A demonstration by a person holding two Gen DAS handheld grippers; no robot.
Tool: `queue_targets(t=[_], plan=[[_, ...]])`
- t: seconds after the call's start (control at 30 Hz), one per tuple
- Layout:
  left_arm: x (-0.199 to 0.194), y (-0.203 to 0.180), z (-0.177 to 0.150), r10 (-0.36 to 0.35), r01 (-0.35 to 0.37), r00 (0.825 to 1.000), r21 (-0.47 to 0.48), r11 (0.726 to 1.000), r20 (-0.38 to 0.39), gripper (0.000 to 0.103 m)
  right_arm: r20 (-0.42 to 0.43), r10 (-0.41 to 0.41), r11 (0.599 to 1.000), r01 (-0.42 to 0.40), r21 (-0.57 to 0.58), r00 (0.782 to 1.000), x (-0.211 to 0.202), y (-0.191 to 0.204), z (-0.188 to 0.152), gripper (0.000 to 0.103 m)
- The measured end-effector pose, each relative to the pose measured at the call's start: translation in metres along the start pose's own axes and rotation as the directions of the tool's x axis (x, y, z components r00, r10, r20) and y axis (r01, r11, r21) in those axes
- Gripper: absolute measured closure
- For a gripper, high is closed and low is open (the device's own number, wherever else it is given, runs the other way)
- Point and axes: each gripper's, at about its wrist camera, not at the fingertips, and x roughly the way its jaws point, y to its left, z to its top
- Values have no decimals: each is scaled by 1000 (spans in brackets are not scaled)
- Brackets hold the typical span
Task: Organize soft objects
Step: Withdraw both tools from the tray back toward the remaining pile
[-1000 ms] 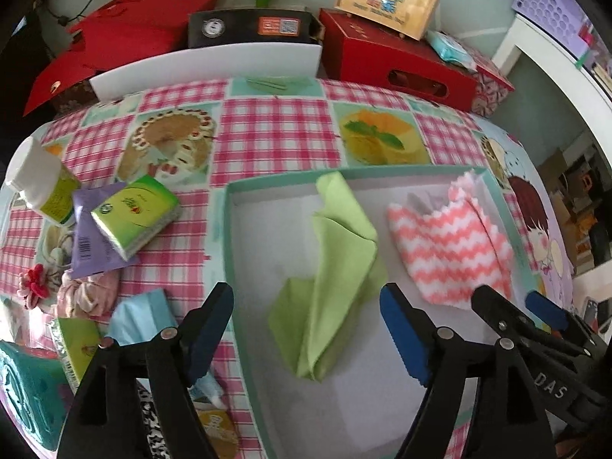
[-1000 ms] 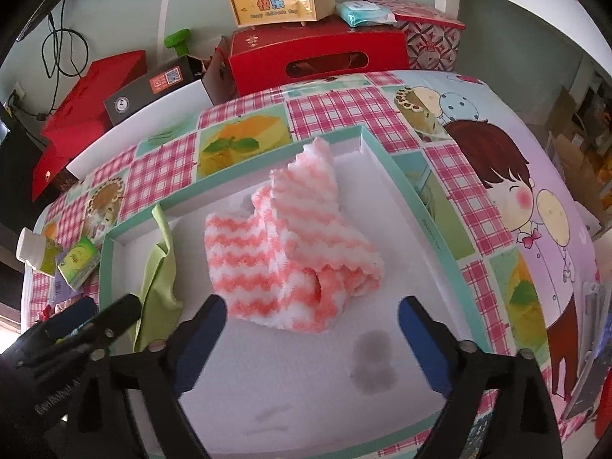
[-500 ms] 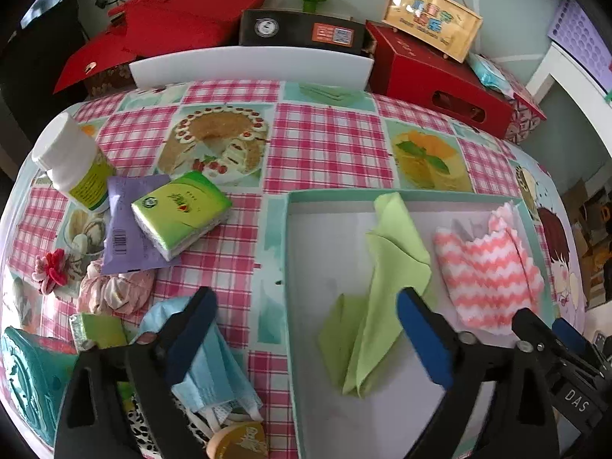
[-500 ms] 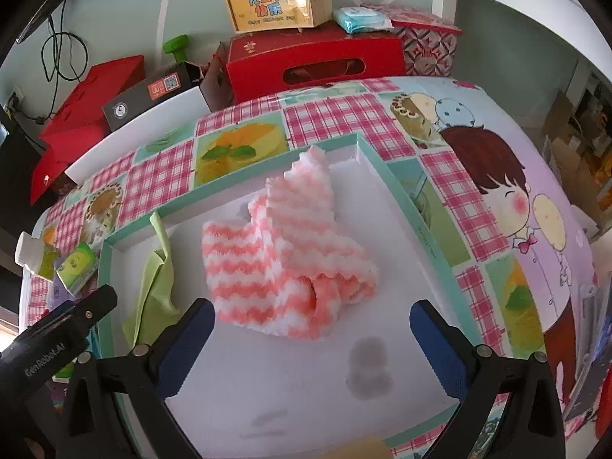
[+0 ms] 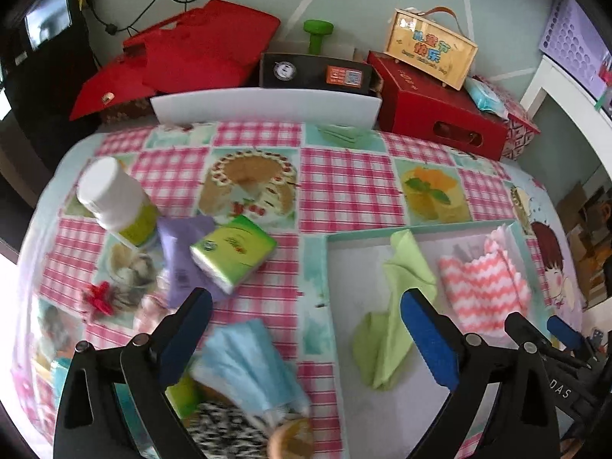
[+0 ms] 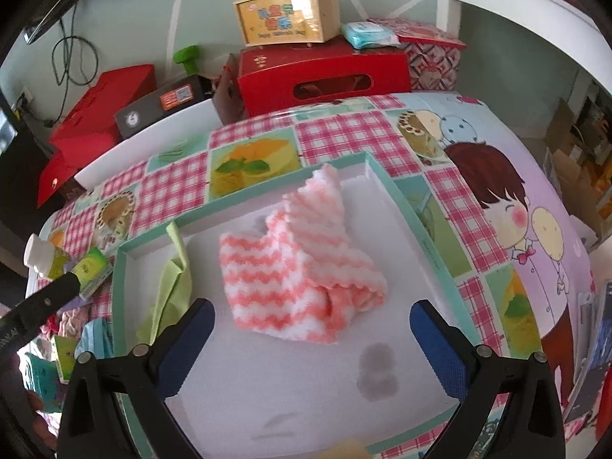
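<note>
Teal tray rim (image 6: 417,225), pink cloth (image 6: 302,279) inside, bare floor around

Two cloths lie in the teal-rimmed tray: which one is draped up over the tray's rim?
The green cloth: its top corner pokes up past the far rim of the tray. The pink-and-white zigzag cloth lies wholly inside the tray, to the green one's right.

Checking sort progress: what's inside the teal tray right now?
Teal tray holds a green cloth at its left and a pink zigzag cloth at its right. Whatever lies under their folds is covered; the near edge is cut off.
</note>
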Motion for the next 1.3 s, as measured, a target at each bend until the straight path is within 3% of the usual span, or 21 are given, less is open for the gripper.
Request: queue_targets(t=[0.17, 0.37, 0.57, 0.77, 1.0, 1.3], plan=[[-11, 27, 5, 19, -18, 1000, -37, 999, 17, 4, -14, 1, 999, -2, -44, 1000, 3, 17, -3, 0], [-27, 69, 10, 158, -153, 986, -85, 984, 56, 4, -10, 51, 995, -52, -80, 999, 2, 39, -7, 0], [-39, 133, 7, 241, -225, 969, -221, 949, 49, 4, -9, 86, 988, -87, -126, 996, 2, 64, -9, 0], [-50, 185, -3, 321, -294, 947, -344, 892, 23, 4, 8, 114, 978, -111, -178, 993, -1, 91, -12, 0], [-54, 220, -13, 339, -309, 941, -424, 851, -5, 4, 25, 211, 949, -198, -245, 977, -5, 135, -19, 0], [-32, 237, -21, 301, -307, 950, -425, 852, -83, 4, -107, 287, 859, -306, -410, 952, 8, 198, -45, 0]])
